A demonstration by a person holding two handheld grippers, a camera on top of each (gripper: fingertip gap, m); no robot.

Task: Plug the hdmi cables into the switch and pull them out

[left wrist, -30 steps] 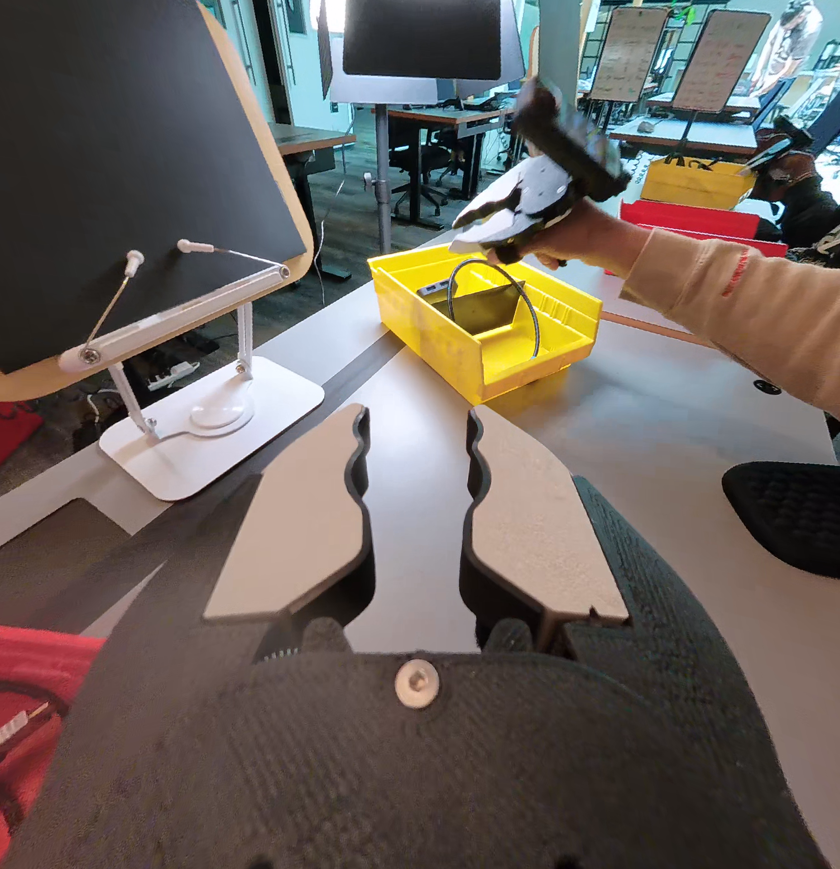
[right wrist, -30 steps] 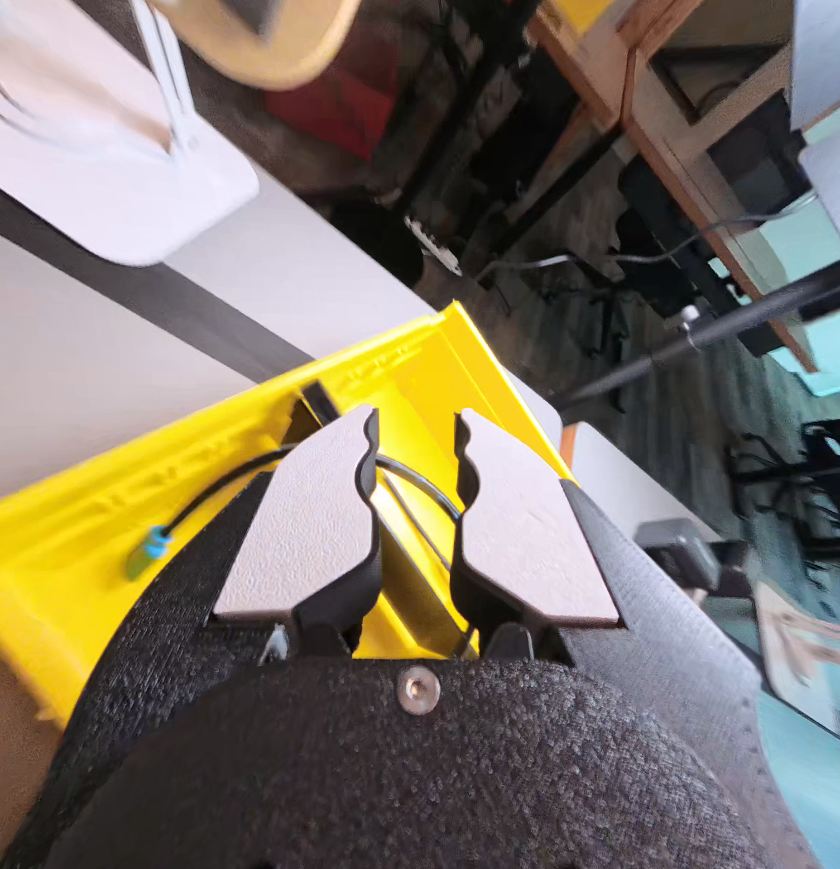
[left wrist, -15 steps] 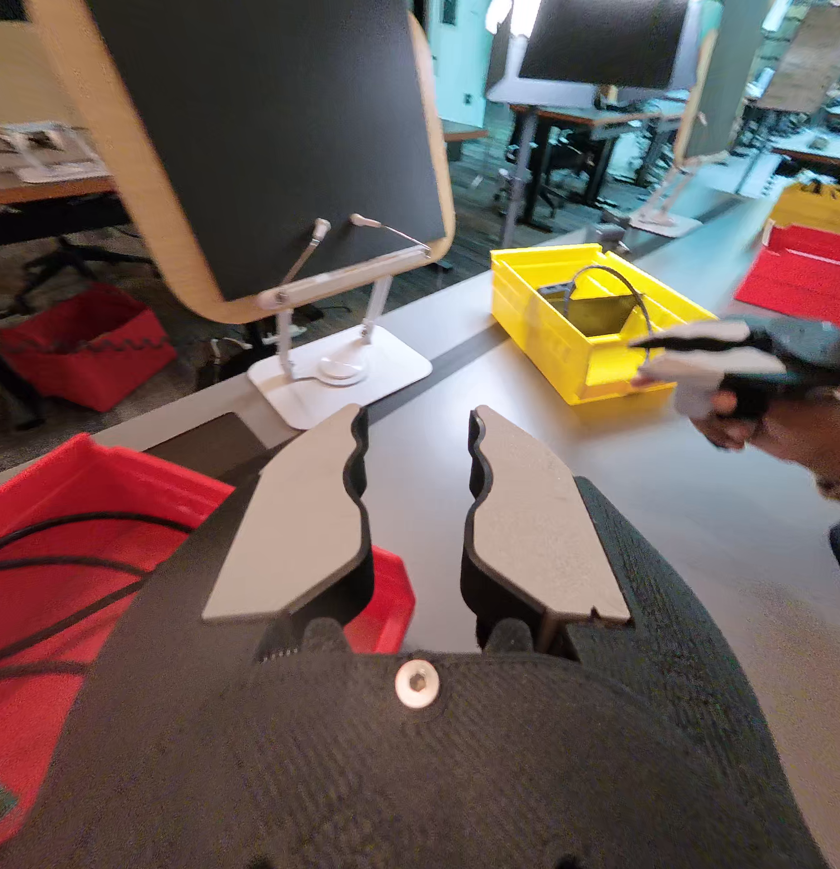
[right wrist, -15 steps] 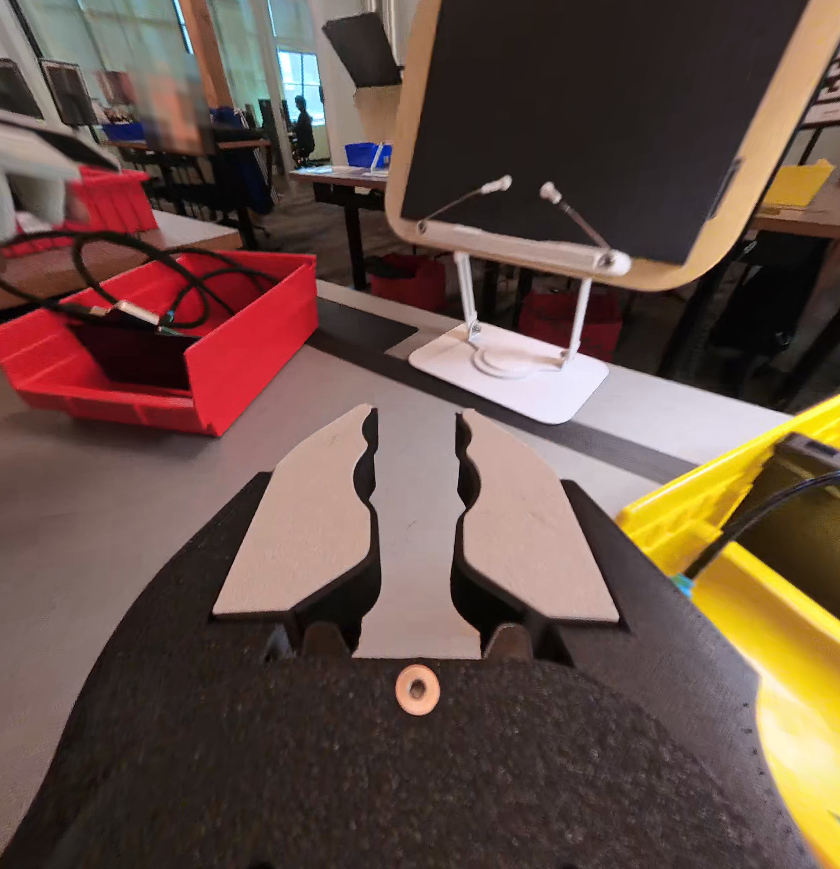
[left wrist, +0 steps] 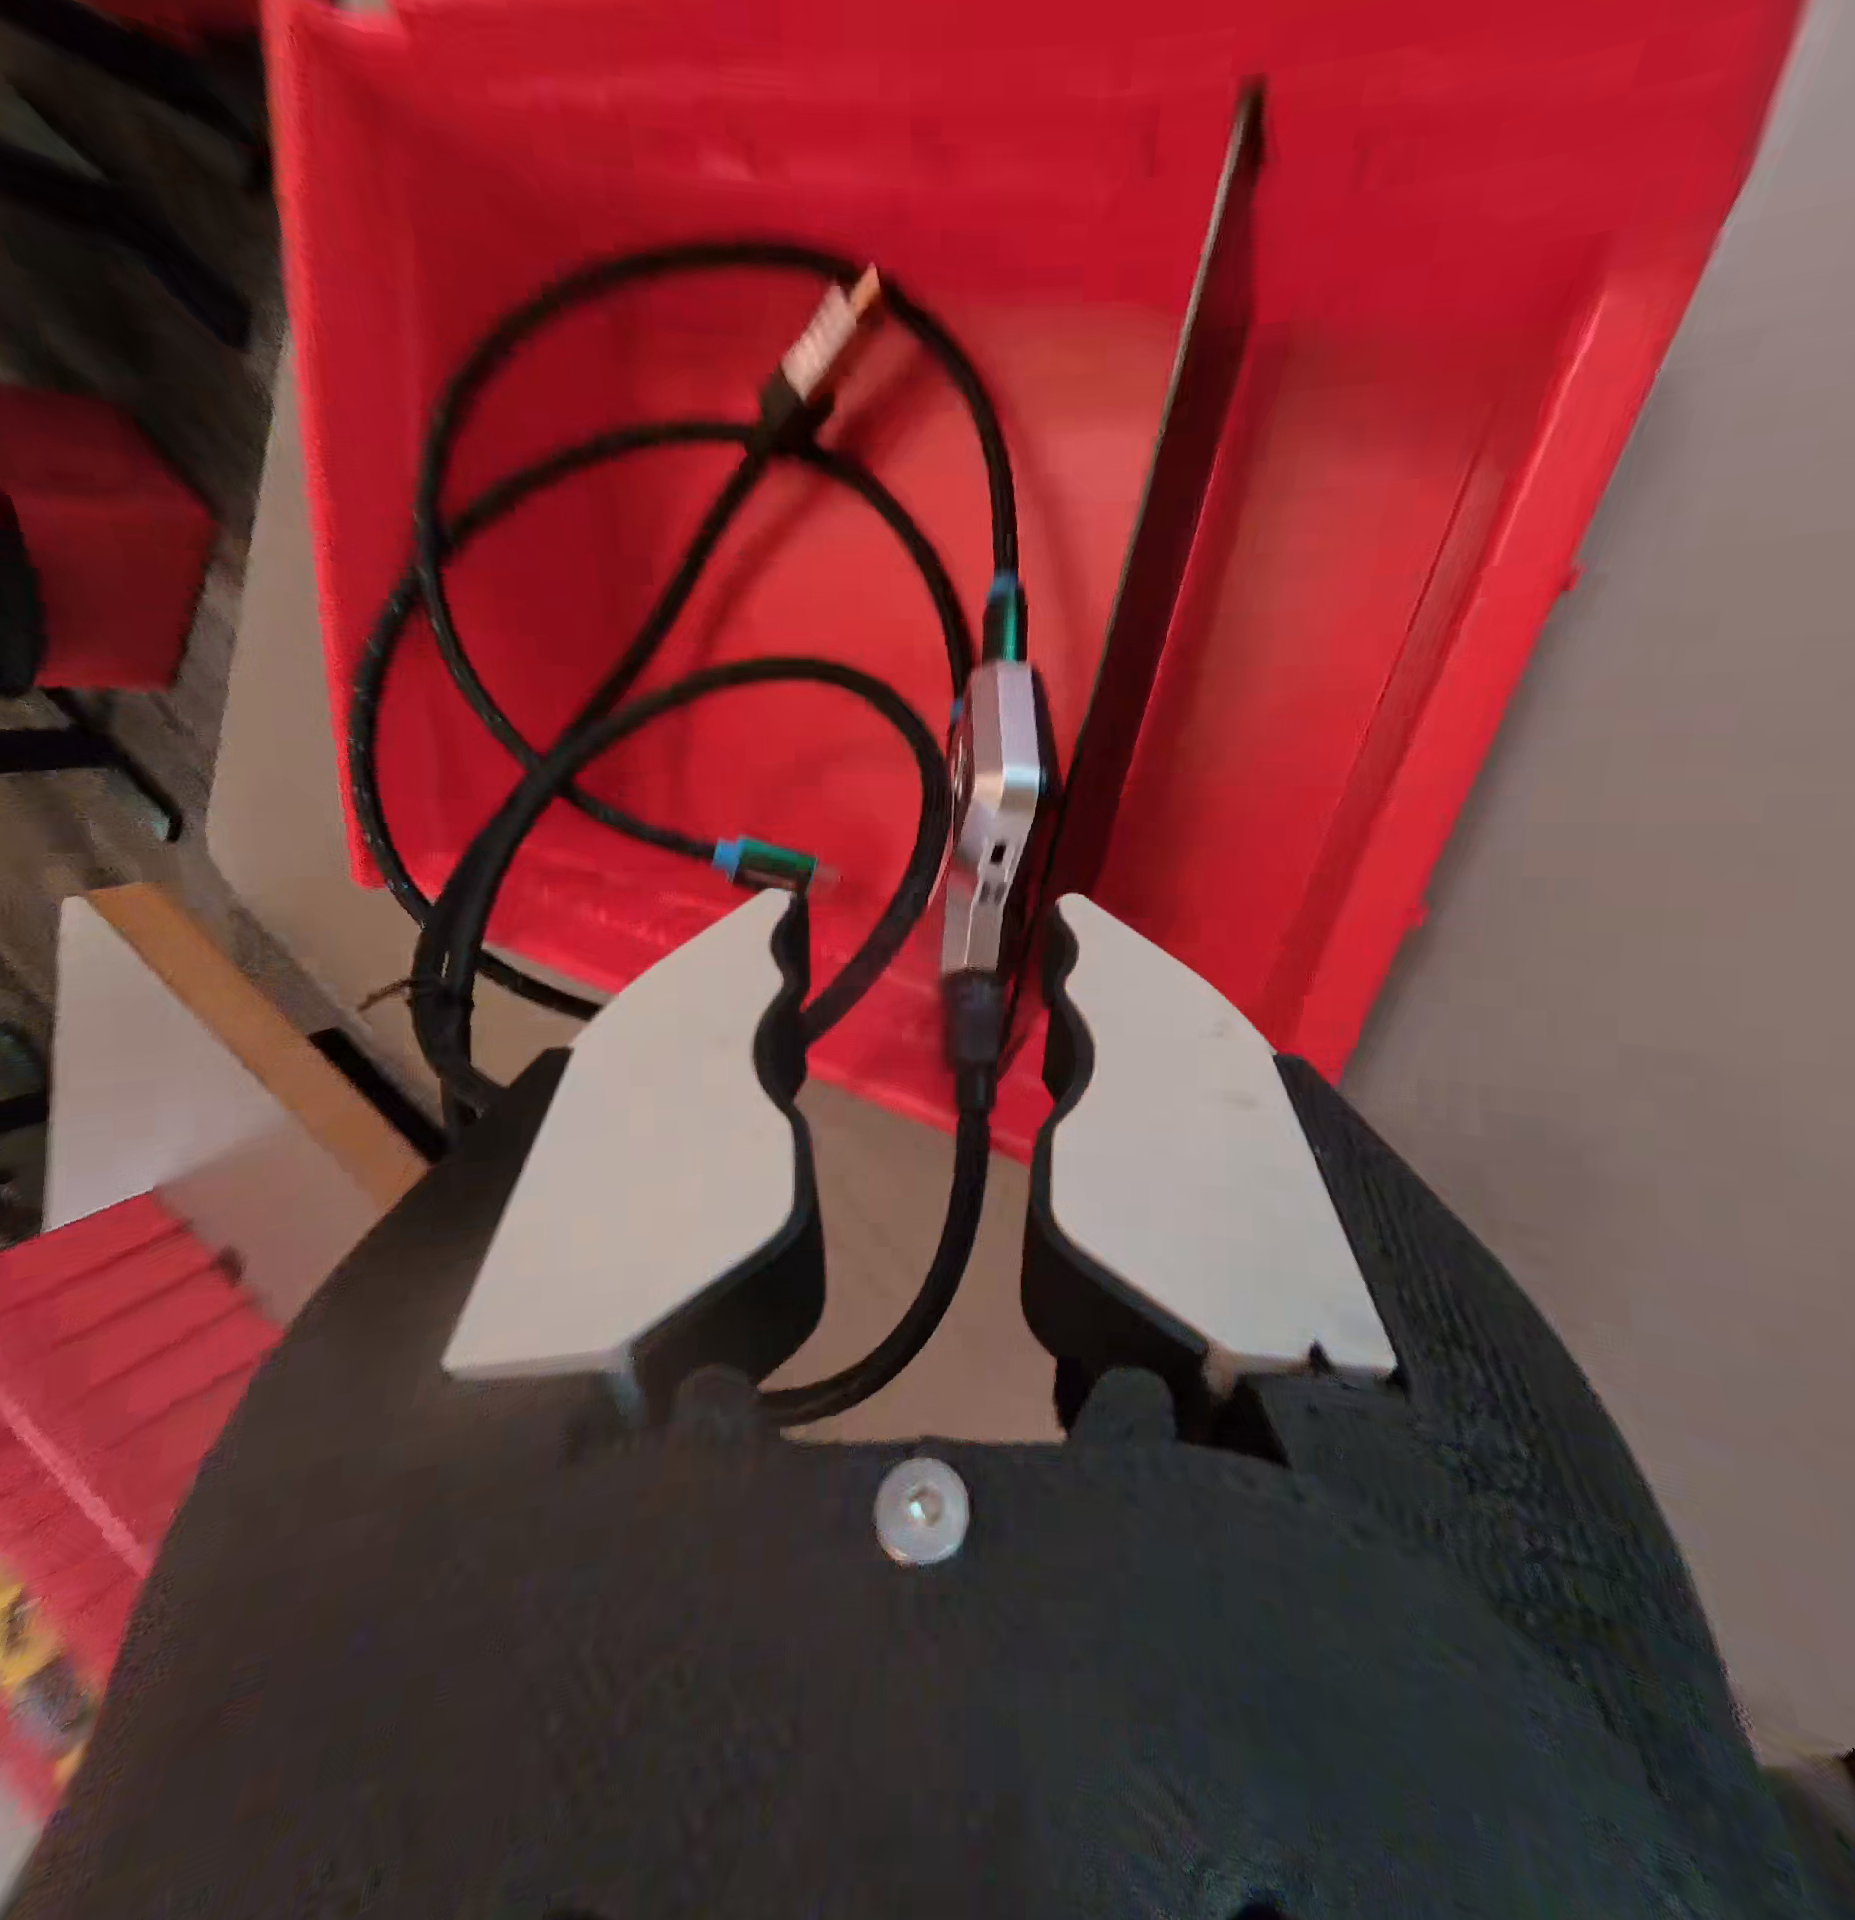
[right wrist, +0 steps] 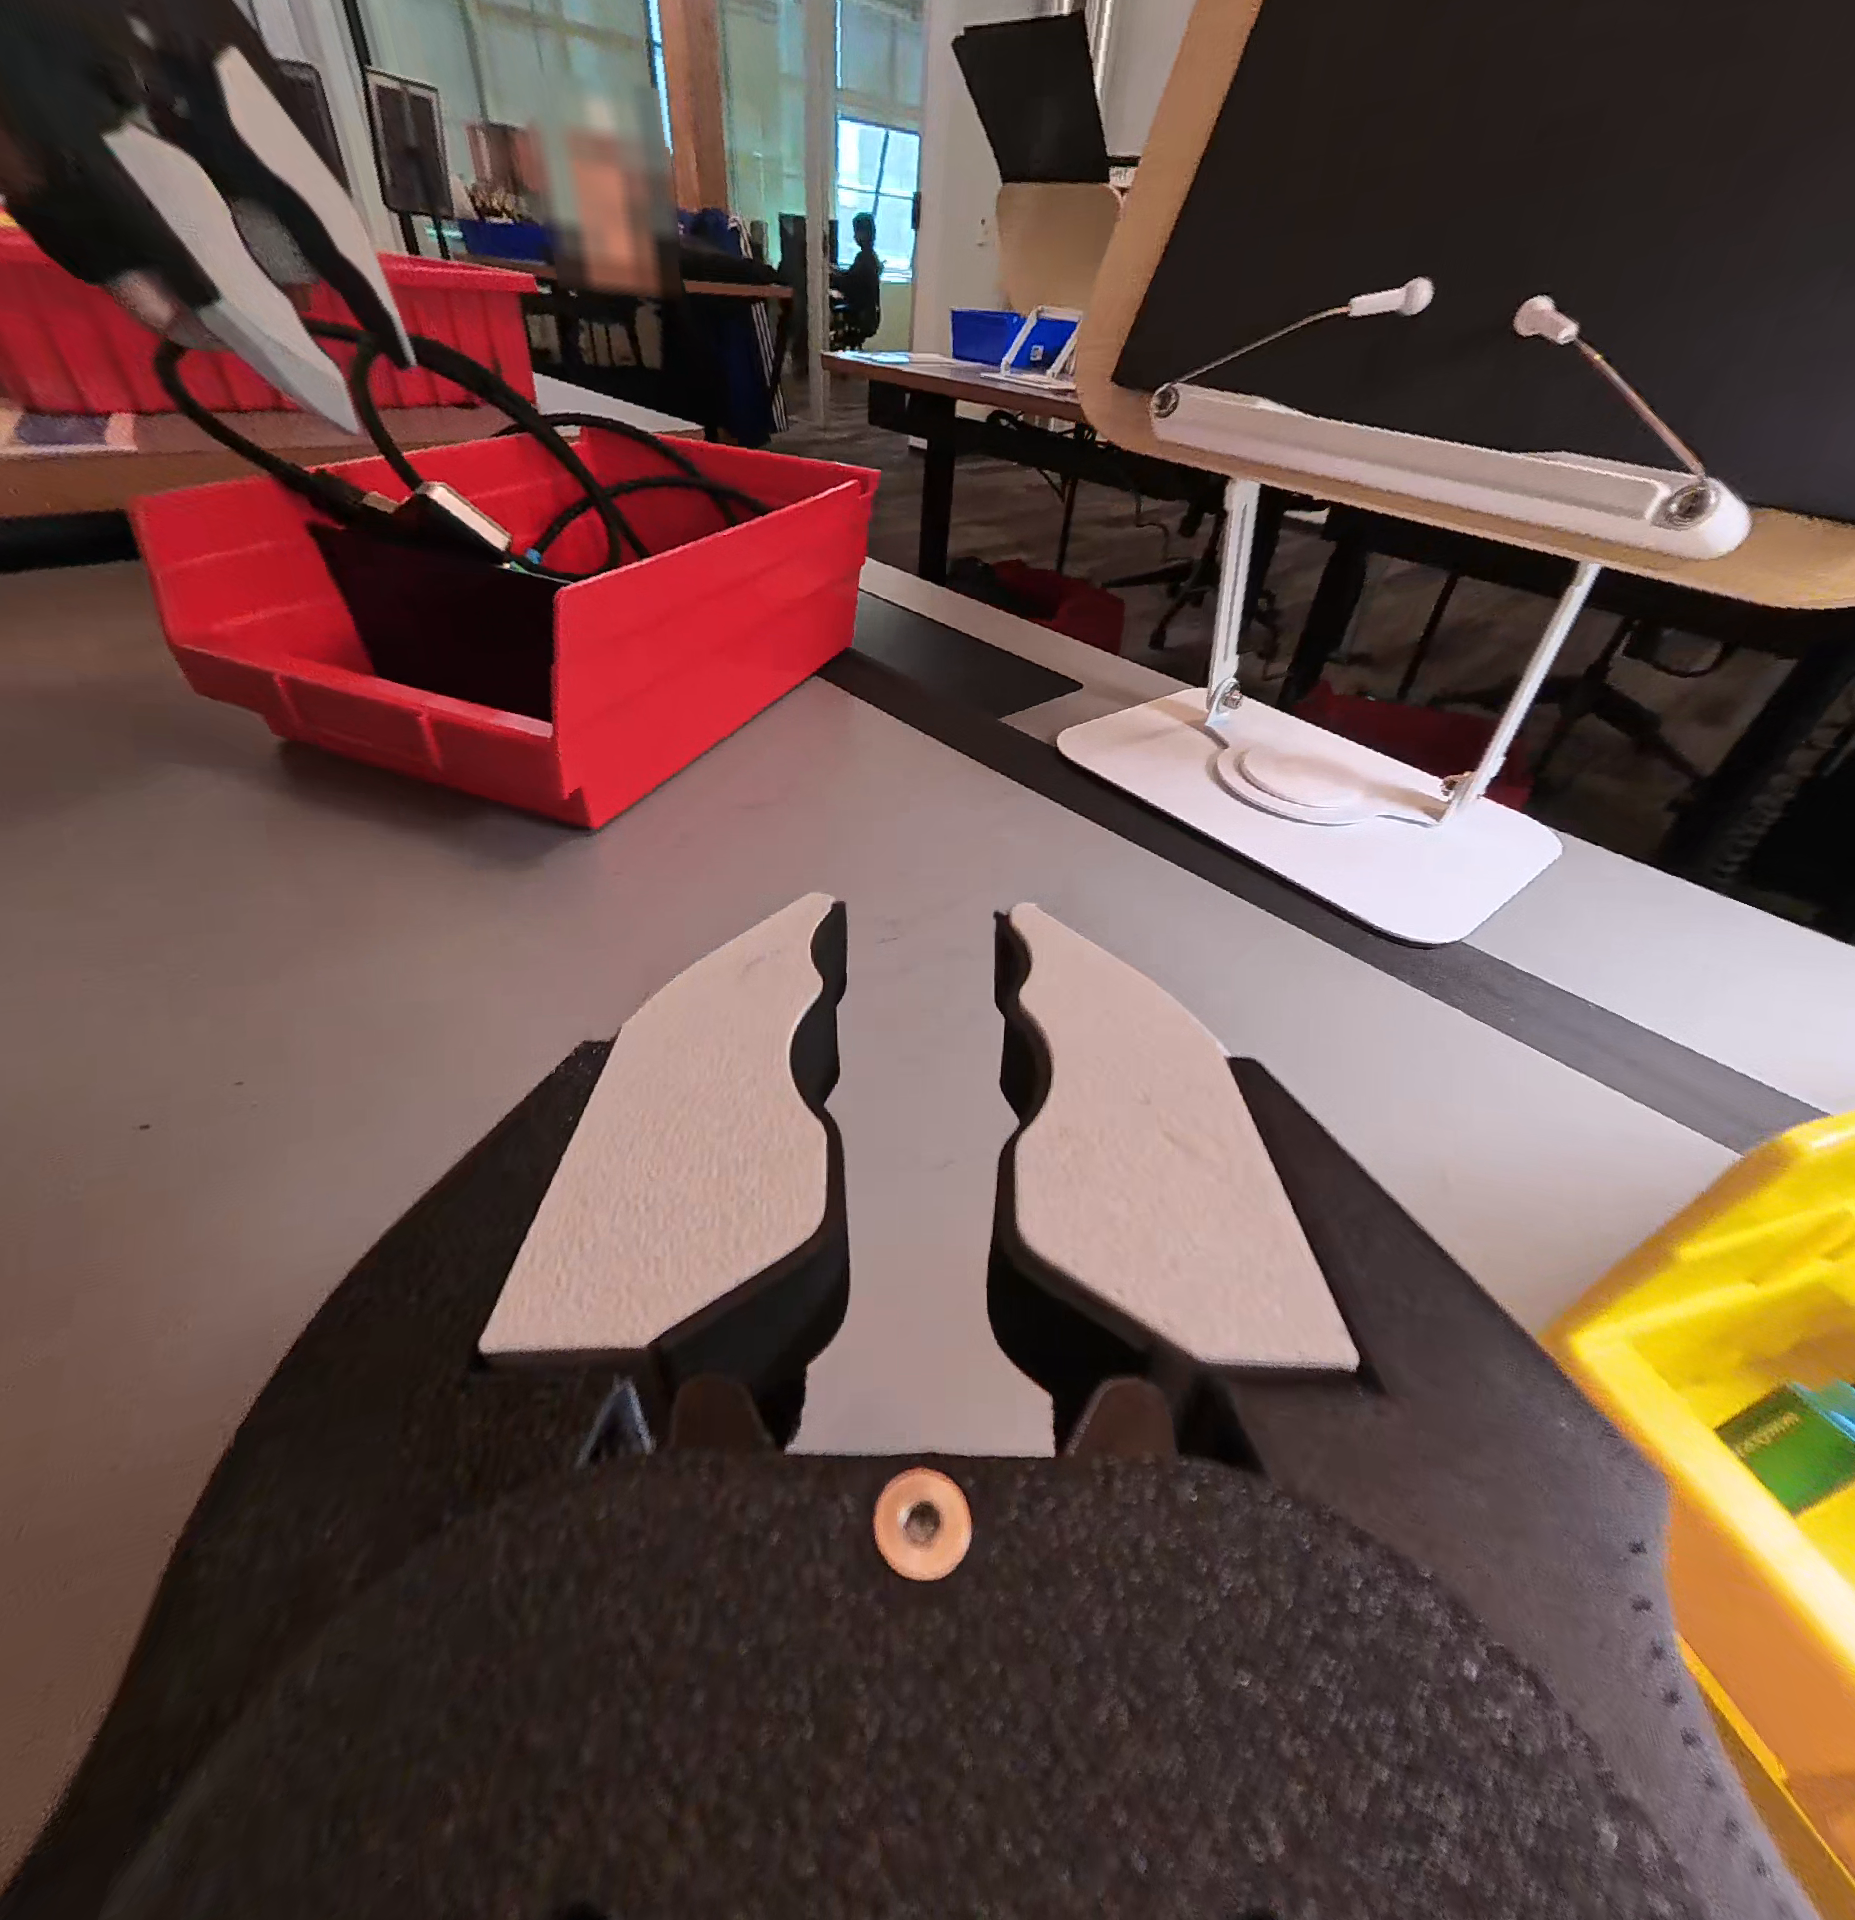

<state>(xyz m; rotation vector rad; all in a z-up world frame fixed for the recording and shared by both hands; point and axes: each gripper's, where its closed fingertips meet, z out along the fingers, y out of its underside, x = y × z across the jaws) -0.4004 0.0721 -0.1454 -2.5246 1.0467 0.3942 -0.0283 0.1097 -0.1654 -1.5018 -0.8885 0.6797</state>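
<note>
Spread jaws mark the left gripper (left wrist: 921, 914), which hangs over a red bin (left wrist: 1349, 540) with a black cable (left wrist: 959, 1164) running loose through the gap between its fingers, touching neither pad as far as the blurred left wrist view shows. That cable ends in a plug seated in a small silver switch (left wrist: 996, 790), which leans against the bin's dark divider (left wrist: 1162, 520); more black cables (left wrist: 611, 748) coil in the compartment to its left, two plugs lying free. Further right, the right gripper (right wrist: 921, 914) hovers low above the grey table (right wrist: 279, 987), its fingers parted and empty. A white stand (right wrist: 1349, 831) carries a dark board, cut off at the top. At the far right edge, a yellow bin (right wrist: 1733, 1299) is only partly visible.
</note>
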